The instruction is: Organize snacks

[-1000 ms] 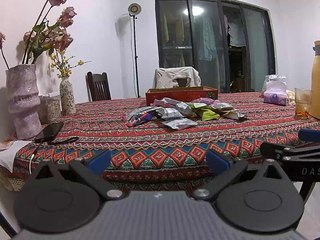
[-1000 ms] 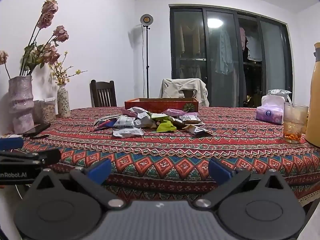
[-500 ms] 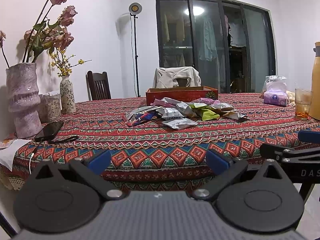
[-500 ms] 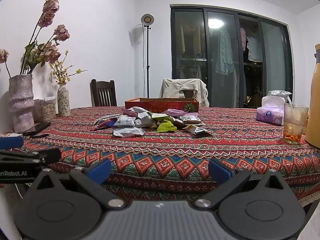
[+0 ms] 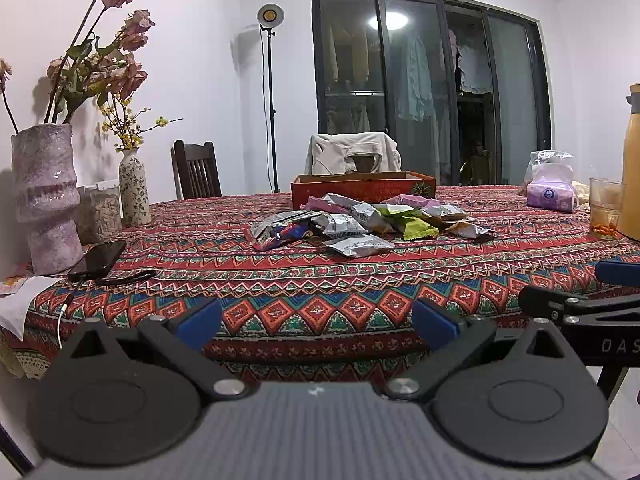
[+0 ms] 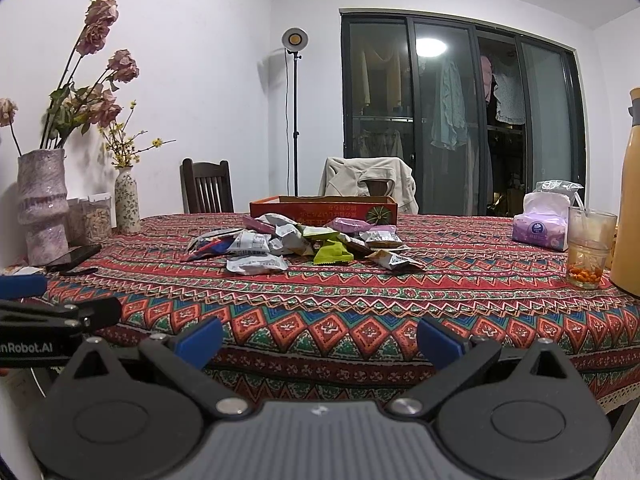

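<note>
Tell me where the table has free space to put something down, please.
Bare cloth runs along the near edge, in front of the snack pile. Another free patch lies between the pile and the tissue pack. Crowded: the middle, pile against the red box, and the left edge near the phone and vases.

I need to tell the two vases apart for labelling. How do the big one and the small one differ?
The big vase is mottled purple with a ridged, waisted body; the small vase is pale, speckled and slim-necked. The big vase holds tall pink roses; the small vase holds thin yellow-flowered twigs. The big vase stands nearer the cameras. Both stand upright by the wall on the table.
</note>
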{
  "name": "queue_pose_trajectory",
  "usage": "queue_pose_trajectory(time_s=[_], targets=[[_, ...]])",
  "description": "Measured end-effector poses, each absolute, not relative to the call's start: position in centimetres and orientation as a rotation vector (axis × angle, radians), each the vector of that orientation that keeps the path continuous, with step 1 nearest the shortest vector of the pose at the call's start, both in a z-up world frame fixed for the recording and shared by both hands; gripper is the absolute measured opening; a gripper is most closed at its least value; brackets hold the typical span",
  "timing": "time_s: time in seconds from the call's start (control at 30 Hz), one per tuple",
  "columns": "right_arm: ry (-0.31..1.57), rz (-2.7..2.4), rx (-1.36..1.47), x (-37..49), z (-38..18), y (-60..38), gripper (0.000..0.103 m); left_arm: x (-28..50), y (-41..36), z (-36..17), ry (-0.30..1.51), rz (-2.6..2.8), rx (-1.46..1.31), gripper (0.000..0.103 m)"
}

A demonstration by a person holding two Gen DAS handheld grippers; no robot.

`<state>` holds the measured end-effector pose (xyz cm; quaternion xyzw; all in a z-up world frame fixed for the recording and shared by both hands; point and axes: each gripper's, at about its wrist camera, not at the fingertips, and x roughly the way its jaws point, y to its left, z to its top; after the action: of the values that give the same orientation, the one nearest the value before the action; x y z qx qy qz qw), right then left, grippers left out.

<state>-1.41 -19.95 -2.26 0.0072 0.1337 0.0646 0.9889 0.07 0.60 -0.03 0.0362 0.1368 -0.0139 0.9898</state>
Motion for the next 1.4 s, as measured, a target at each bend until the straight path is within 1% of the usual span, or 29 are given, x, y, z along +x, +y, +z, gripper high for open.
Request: queue_pose_trajectory(time_s=[1.4], targets=[[0.258,0.122,0.016,-1.22,-1.92,-20.25,0.103,0.14,0.41,0.2,0.278,-0.032,0.072,0.103]])
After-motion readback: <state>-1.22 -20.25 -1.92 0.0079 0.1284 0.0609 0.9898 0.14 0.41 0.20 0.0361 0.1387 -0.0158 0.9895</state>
